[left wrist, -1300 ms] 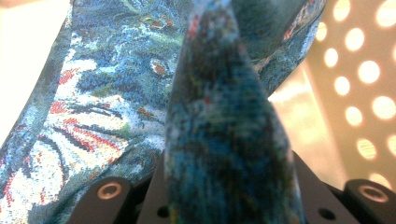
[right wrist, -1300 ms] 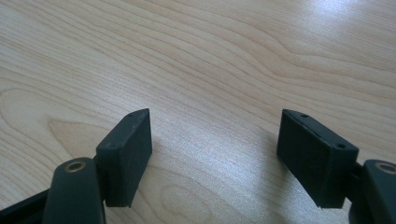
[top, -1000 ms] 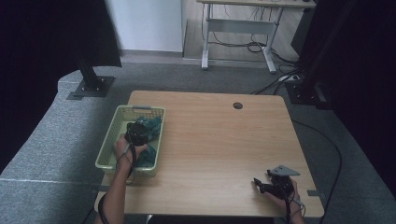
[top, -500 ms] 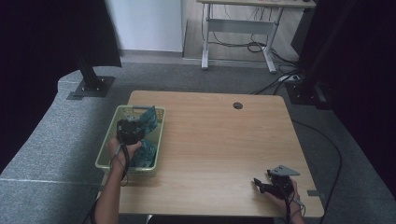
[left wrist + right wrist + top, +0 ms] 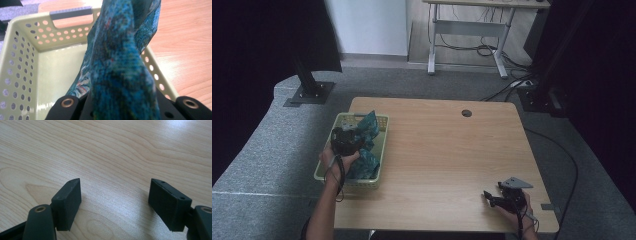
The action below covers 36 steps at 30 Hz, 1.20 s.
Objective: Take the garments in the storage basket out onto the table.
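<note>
While the right gripper (image 5: 499, 200) rests wide open, the left gripper's (image 5: 346, 141) fingers clamp blue cloth (image 5: 120, 65) above the basket (image 5: 323, 170).

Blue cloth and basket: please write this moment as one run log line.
left tool: shut on blue cloth, above green basket | right tool: open, empty, over wooden table

The right gripper (image 5: 115, 203) shows its two black, blocky jaws rising from the bottom edge, standing wide apart with nothing between them. The left jaw is a matte rectangular pad on a dark arm with a brass-coloured rivet near its base; the right jaw is alike, with small holes along its upper edge. Beneath and beyond them lies the pale wooden table top (image 5: 112, 150), its light-brown grain running in long wavy lines, with a soft sheen towards the upper right.
</note>
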### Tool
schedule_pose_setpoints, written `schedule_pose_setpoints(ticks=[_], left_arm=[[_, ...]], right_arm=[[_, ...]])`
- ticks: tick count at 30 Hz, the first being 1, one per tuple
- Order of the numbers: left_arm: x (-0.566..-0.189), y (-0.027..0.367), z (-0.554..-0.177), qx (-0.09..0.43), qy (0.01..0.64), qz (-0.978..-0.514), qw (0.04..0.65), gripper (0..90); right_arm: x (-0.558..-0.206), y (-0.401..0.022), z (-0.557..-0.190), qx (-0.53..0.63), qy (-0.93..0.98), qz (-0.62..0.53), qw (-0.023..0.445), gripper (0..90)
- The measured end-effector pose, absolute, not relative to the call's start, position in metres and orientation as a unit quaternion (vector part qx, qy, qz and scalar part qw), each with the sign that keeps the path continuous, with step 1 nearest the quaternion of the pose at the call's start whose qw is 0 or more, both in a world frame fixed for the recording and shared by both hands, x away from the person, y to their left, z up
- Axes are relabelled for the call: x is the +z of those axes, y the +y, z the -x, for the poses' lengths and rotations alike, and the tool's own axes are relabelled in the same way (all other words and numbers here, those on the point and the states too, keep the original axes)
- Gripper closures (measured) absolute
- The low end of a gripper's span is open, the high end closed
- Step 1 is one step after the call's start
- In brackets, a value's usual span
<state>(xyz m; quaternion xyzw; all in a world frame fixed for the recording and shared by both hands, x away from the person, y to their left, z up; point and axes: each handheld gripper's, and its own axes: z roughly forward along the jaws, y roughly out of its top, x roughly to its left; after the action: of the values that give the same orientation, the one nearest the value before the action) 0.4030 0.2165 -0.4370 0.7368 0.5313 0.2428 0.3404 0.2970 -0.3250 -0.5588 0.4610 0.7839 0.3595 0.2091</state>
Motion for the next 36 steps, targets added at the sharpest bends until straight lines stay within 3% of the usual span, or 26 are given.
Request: schedule_pose_setpoints(ticks=[36], left_arm=[[-0.394,0.216,-0.381,0.251,0.503,-0.730,0.389,87.4]], right_arm=[[-0.559,-0.324,-0.296,0.360,0.783,-0.463,0.209,25.3]])
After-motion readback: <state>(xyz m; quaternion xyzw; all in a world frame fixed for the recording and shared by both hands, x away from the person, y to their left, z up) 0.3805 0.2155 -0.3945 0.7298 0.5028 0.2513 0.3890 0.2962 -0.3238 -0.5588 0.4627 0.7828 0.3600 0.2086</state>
